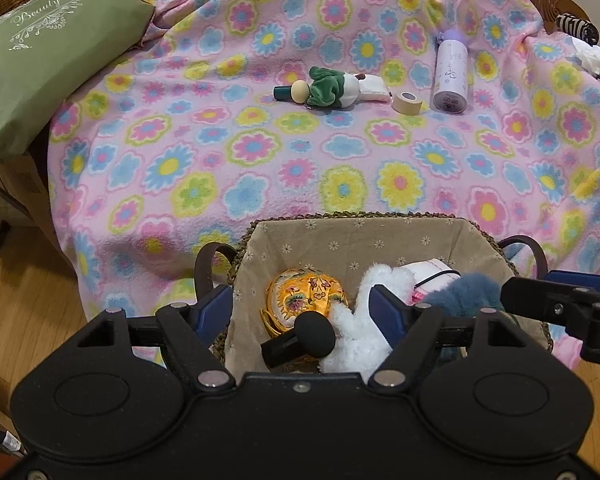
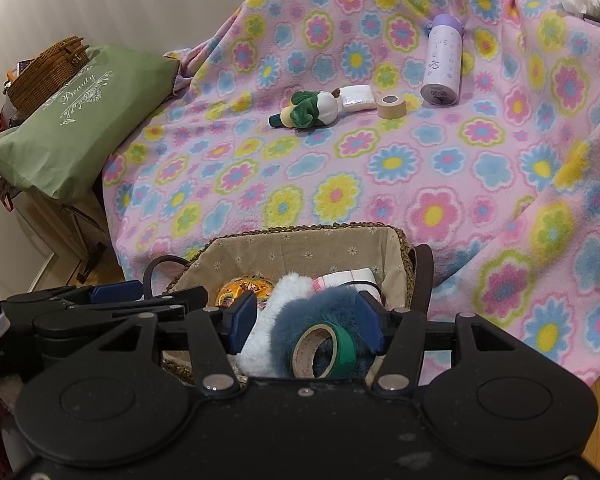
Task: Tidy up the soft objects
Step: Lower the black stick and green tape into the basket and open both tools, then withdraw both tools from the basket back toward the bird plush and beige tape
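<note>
Left tongs (image 1: 300, 316) hang over the near end of the basket with their pads well apart and nothing pressed between them. The right tongs (image 2: 306, 322) also stand open, and the blue fur piece (image 2: 300, 308) lies loose between their pads. One flowered blanket (image 1: 260, 160) covers the whole work surface. One green pillow (image 1: 48, 64) sits at ten o'clock and is not yet collected. One lined basket (image 1: 340, 216) sits at six o'clock and holds four soft pieces:

- one white plush (image 1: 356, 336)
- the blue fur piece
- one yellow embroidered cushion (image 1: 304, 296)
- one white-and-pink cloth bundle (image 2: 352, 276)

Among them lie one black foam-tipped microphone (image 1: 300, 340) and one green tape roll (image 2: 344, 350).

One lilac bottle (image 1: 451, 76) stands out on the blanket at one o'clock. One doll (image 1: 328, 88) in a green velvet dress lies at twelve o'clock. One white packet (image 1: 374, 88) touches the doll. One beige tape roll (image 1: 407, 101) lies between the packet and the bottle, which makes two tape rolls in all.

In my judgement the doll is the only soft object left on the blanket. It should be light and limp in the body, with a hard round head that would slip. It is best taken across the bunched velvet at the waist. The plush pieces will squash under the pads and spring back, so they need no special care. The pillow looks too bulky for one pair of tongs.
</note>
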`<action>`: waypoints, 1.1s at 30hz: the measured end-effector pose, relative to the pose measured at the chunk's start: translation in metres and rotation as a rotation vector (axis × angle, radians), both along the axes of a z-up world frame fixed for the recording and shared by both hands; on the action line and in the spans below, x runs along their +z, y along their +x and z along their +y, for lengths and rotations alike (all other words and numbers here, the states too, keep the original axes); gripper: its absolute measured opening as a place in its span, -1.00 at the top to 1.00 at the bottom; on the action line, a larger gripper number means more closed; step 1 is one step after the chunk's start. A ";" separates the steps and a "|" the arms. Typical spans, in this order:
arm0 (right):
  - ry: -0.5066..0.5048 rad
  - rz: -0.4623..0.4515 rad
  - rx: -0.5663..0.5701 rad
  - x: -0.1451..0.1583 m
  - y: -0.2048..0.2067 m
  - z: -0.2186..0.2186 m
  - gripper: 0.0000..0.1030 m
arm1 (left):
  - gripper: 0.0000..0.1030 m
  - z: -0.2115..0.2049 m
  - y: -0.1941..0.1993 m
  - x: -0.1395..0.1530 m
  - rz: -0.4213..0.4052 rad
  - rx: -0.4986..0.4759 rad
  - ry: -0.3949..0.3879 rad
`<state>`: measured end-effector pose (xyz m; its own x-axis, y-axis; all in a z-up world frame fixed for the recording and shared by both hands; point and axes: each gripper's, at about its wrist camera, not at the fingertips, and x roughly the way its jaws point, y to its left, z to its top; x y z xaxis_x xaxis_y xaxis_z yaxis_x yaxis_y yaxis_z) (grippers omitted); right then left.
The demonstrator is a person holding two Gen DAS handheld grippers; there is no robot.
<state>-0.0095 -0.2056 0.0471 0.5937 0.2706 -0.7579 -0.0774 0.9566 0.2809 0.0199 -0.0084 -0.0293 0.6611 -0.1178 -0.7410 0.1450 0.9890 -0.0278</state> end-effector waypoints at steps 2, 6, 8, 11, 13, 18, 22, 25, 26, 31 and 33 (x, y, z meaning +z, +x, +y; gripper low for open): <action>-0.001 0.000 -0.002 0.000 0.000 0.000 -0.09 | -0.42 -0.001 0.000 0.000 0.001 0.001 0.001; -0.001 0.000 0.000 0.000 0.000 -0.001 -0.10 | -0.42 -0.001 0.000 0.000 0.001 0.001 0.001; -0.001 0.000 0.000 0.000 0.000 -0.001 -0.12 | -0.42 0.000 0.000 0.000 0.001 0.002 0.001; -0.001 0.000 -0.001 0.000 0.000 -0.001 -0.14 | -0.42 0.000 0.001 -0.001 0.004 0.003 0.001; -0.001 0.000 -0.001 0.000 0.000 0.000 -0.15 | -0.43 0.000 0.001 -0.001 0.004 0.003 0.002; -0.003 -0.001 -0.001 0.000 0.000 0.000 -0.15 | -0.43 0.000 0.001 -0.001 0.003 0.003 0.001; -0.006 -0.003 -0.001 0.000 0.000 0.000 -0.15 | -0.43 0.000 0.001 -0.001 0.005 0.004 0.001; -0.006 -0.002 -0.003 0.000 0.000 0.000 -0.17 | -0.43 0.000 0.000 -0.002 0.007 0.004 0.002; -0.006 -0.002 -0.003 0.000 0.000 -0.001 -0.17 | -0.43 0.000 0.001 -0.002 0.007 0.005 0.002; -0.012 -0.003 -0.002 0.001 0.001 0.000 -0.18 | -0.44 0.000 0.001 -0.002 0.009 0.008 0.001; -0.013 -0.006 -0.002 0.001 0.001 0.000 -0.20 | -0.44 -0.001 0.001 -0.002 0.011 0.011 0.001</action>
<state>-0.0082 -0.2055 0.0477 0.5987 0.2592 -0.7579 -0.0771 0.9604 0.2676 0.0208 -0.0089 -0.0311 0.6545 -0.1100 -0.7480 0.1337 0.9906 -0.0287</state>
